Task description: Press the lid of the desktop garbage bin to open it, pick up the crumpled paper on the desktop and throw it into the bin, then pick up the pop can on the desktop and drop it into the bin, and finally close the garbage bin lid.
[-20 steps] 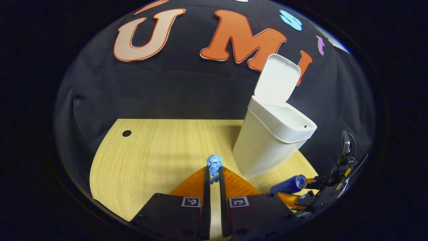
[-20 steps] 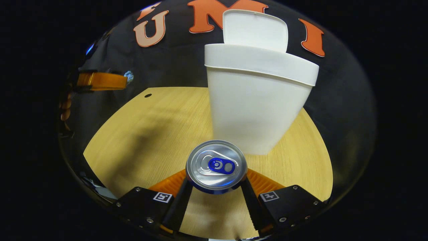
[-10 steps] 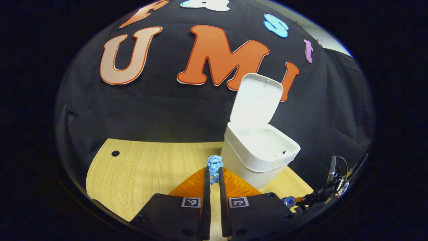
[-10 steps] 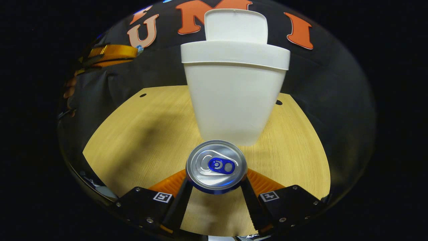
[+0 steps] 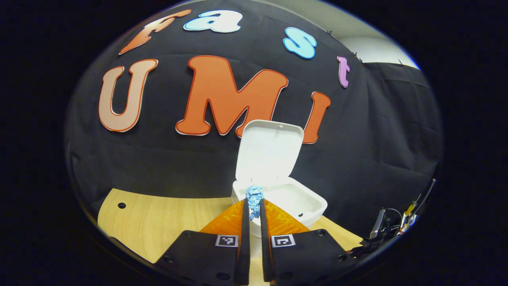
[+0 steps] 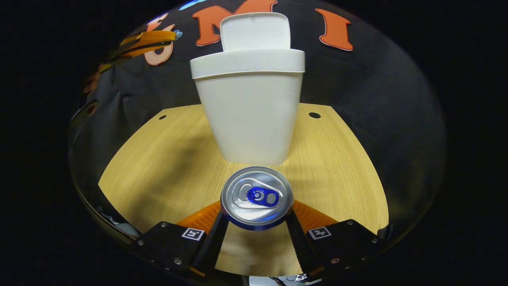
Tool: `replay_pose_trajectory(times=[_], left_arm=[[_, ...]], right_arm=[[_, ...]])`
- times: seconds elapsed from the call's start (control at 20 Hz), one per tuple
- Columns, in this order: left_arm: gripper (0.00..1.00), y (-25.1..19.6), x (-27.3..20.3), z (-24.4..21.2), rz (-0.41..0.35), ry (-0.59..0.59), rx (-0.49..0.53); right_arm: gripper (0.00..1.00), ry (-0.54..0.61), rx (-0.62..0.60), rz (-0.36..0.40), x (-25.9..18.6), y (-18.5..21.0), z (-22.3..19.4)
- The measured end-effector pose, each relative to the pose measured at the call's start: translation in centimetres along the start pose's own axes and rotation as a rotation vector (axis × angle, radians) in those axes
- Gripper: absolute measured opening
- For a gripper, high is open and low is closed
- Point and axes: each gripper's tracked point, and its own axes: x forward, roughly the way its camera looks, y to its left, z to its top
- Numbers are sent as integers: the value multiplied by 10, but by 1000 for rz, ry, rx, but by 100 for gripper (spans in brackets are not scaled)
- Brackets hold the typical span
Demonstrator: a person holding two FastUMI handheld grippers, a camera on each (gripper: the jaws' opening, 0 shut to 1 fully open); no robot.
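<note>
The white desktop bin (image 5: 293, 204) (image 6: 250, 115) stands on the wooden desk with its lid (image 5: 269, 153) (image 6: 254, 27) tipped up and back. My left gripper (image 5: 254, 206) is shut on a small blue crumpled paper (image 5: 254, 195), held high, just before the bin's near rim. In the right gripper view the left gripper (image 6: 149, 39) hangs at upper left, level with the bin's top. My right gripper (image 6: 256, 214) is shut on a pop can (image 6: 256, 196), its silver top and blue tab facing the camera, low over the desk in front of the bin.
The wooden desk (image 6: 158, 159) has small round holes (image 6: 314, 115) near its back corners. The black cloth wall rises directly behind the bin. Cables and part of the other gripper (image 5: 391, 228) show at the lower right of the left gripper view.
My left gripper has risen with the paper and come up to the bin's opening. The right gripper, still holding the can, has shifted so the bin sits more centred ahead.
</note>
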Motion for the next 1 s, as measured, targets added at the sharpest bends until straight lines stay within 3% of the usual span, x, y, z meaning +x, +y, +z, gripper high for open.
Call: replay_pose_trajectory(times=[0.25, 0.8, 1.0], left_arm=[[16, -25, 17, 4, -16, -20, -10], [16, -46, 48, -31, 12, 28, 69], [25, -42, 56, -44, 19, 58, 73]], right_arm=[[80, -17, 15, -10, -2, -3, 2], [80, -30, 62, -20, -3, -3, 4], [80, -43, 71, -36, -4, -4, 8]])
